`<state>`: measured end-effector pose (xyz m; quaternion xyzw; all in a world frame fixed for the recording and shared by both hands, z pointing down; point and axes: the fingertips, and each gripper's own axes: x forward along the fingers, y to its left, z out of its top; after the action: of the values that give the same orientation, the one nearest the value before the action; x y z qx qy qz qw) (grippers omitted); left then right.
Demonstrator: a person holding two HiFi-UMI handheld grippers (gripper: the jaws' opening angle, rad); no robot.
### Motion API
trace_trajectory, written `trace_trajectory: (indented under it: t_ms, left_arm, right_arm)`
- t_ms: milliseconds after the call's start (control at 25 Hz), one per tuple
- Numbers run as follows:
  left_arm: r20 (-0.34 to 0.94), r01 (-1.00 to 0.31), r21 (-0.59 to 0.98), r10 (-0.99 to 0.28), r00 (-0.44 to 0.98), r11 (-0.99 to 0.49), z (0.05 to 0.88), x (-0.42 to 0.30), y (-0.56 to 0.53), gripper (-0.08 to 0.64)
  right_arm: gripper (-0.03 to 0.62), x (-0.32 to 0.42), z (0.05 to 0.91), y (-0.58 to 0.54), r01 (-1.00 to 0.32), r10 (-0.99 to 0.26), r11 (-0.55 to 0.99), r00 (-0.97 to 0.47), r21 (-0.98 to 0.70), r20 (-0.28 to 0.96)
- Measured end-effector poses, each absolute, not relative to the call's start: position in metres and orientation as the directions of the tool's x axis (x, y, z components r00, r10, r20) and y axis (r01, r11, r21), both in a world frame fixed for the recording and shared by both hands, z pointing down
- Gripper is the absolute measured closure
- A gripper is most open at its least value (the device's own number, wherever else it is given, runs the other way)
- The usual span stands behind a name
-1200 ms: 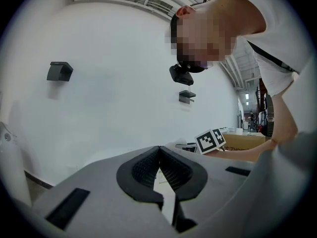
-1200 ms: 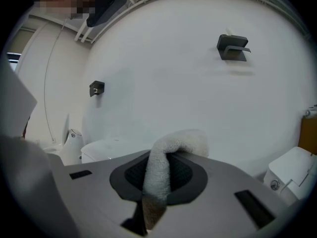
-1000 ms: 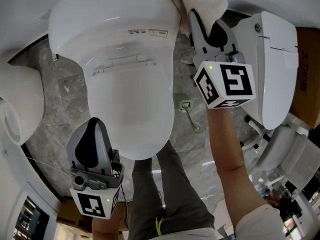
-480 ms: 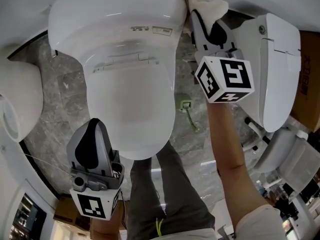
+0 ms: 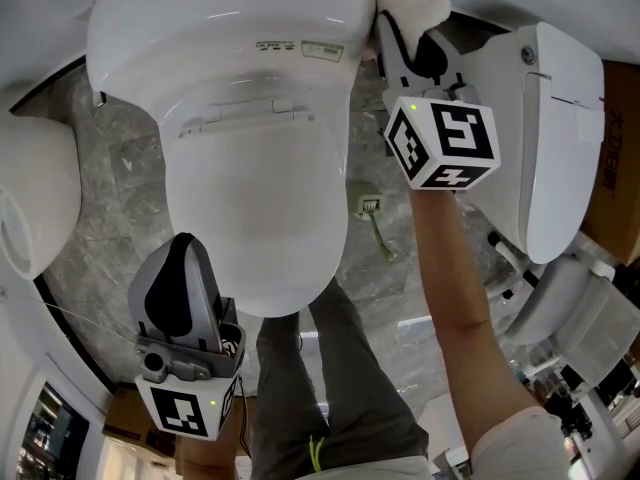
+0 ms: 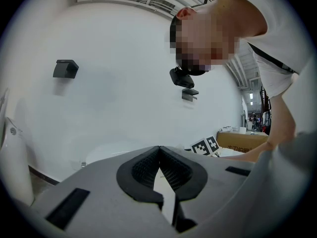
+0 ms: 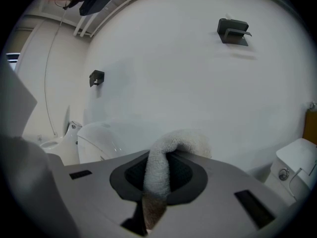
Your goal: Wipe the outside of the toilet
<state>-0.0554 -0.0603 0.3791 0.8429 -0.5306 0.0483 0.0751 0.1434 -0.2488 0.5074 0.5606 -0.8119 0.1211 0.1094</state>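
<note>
Toilet (image 5: 250, 168) with one cloth (image 5: 405, 3) against it, clamped in right tool (image 5: 408, 36); left tool (image 6: 159, 152) closed.

1. Gleams plain glossy white across the toilet (image 5: 255, 168).
2. Looks off-white, with a looped terry weave, on the cloth (image 7: 163, 152).
3. Pairs grey shells with black ribbed jaws on left gripper (image 6: 159, 150) and right gripper (image 7: 158, 168).
4. Sets black square markers on white over both cubes (image 5: 443, 143).
5. Runs grey with pale marbled veining across the floor (image 5: 120, 198).
</note>
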Motion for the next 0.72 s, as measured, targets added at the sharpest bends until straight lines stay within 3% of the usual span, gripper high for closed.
trace_trajectory:
  t_ms: [720]
  left_arm:
    - [0.165, -0.903, 0.097, -0.888, 0.428, -0.418, 0.398, -0.053, -0.058, 0.543]
  right_arm:
    - [0.522, 0.148, 0.547, -0.251, -0.937, -0.863, 0.344, -0.34, -0.058, 0.375]
